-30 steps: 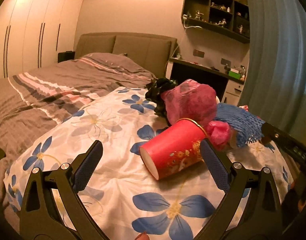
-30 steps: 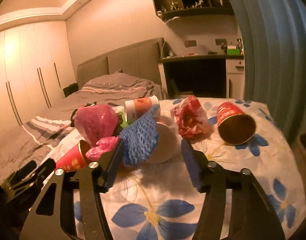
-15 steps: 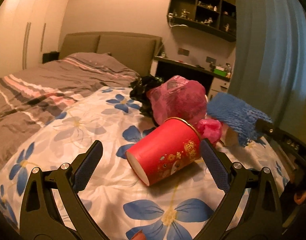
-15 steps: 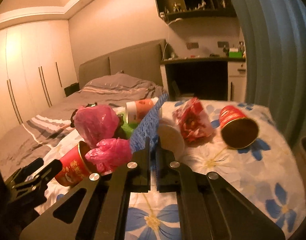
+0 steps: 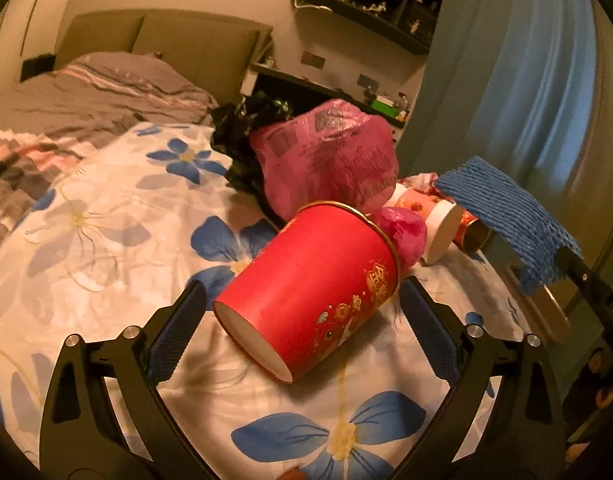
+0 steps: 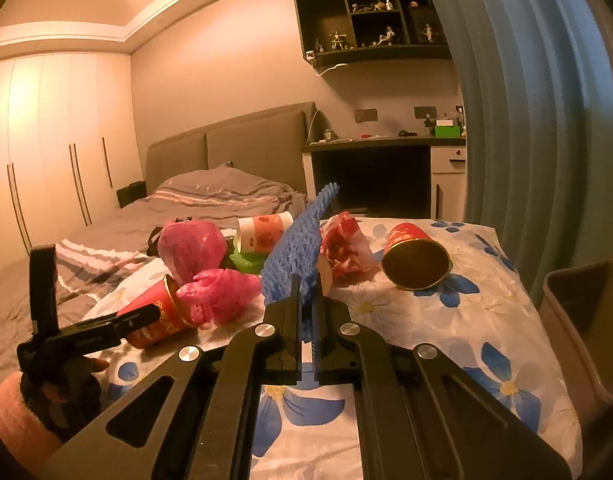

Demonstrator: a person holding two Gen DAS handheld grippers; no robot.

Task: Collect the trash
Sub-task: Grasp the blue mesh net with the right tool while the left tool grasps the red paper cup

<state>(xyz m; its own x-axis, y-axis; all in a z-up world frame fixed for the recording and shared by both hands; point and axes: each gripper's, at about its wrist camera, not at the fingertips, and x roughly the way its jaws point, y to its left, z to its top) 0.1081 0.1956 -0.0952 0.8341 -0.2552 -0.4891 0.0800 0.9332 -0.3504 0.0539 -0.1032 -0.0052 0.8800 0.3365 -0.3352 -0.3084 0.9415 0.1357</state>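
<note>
The blue foam net [image 6: 296,248], loose a second ago, is now clamped and lifted by the right tool [image 6: 304,322]; the red cup [image 5: 312,292] at twelve o'clock is straddled, ungripped, by the wide-open left tool [image 5: 302,320]

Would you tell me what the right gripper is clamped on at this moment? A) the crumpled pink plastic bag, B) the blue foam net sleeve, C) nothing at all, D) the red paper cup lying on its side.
B: in the right wrist view the right gripper has its jaws shut on the blue foam net sleeve, which sticks up from between them, lifted clear of the floral sheet.
</note>
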